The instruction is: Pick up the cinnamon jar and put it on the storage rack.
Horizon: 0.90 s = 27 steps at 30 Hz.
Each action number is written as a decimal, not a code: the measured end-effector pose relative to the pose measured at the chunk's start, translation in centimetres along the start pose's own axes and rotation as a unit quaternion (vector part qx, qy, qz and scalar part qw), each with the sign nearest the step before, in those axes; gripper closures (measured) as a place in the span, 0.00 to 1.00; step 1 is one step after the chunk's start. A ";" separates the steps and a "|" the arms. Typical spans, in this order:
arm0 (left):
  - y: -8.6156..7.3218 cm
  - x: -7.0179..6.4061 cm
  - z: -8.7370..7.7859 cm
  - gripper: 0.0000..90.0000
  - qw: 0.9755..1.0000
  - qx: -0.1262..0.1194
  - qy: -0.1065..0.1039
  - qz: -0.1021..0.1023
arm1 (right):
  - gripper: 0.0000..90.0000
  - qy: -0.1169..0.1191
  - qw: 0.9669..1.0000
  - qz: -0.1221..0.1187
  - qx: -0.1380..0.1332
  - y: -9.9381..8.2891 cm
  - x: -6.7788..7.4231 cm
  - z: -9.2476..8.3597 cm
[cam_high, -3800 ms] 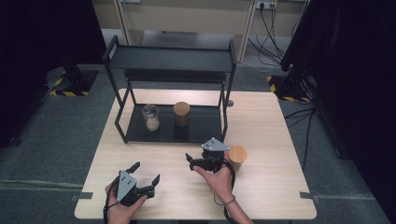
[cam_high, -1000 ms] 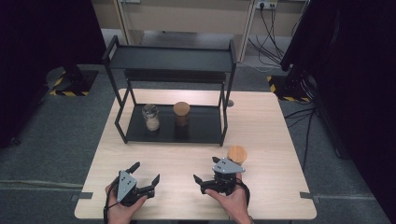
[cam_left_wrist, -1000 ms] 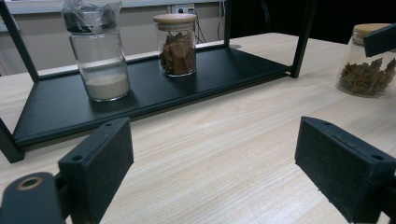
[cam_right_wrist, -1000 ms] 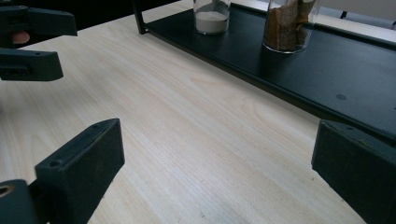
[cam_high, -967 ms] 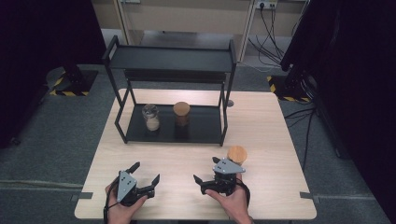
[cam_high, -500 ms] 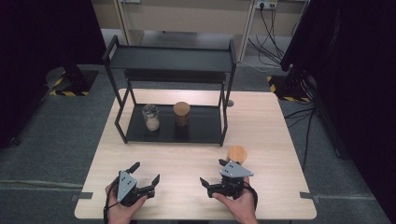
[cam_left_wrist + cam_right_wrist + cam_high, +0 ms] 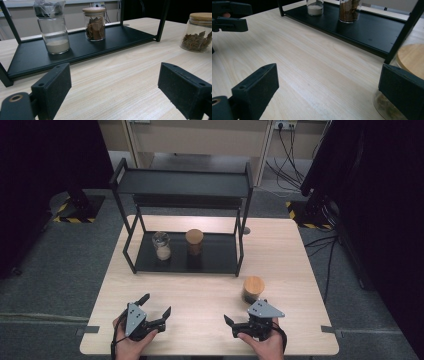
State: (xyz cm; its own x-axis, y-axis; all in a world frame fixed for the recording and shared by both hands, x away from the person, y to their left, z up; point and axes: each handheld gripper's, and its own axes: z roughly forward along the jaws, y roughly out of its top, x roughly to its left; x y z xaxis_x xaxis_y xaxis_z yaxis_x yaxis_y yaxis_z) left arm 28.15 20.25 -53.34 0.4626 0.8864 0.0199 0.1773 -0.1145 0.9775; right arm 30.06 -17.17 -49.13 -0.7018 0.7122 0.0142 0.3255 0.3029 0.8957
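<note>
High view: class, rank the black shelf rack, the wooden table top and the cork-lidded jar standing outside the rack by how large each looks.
1. Wooden table top, largest.
2. Black shelf rack.
3. Cork-lidded jar, by far the smallest.

You get even, soft overhead light in the high view: table [image 7: 210, 285] bright w/ no harsh glare, but upper left & right side of frame fall to near black. Shadows are faint, short; darkest patch sits under the rack [image 7: 182, 210] mid-frame. Pic is a bit soft, low detail. In the left gripper view your jaws at the bottom corners are blurred, jars [image 7: 53, 30] up top fairly sharp, mild sheen on wood. In the right gripper view, the lower right jar lid [image 7: 412, 58] is out of focus, pale glare streak mid-table.
</note>
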 end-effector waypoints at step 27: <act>0.0 0.1 0.0 0.12 1.000 -0.001 -0.001 -0.004 | 0.04 -0.078 0.996 0.047 -0.016 -2.8 -2.6 -5.5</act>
State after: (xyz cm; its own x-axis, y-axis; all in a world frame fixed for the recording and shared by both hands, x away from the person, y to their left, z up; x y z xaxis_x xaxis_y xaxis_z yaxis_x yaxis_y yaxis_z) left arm 28.16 20.33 -53.34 0.4631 0.8862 0.0117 0.1789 -0.1064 0.9781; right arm 27.55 -23.33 -49.21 -0.5618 0.8266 0.0329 0.3638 0.2112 0.9072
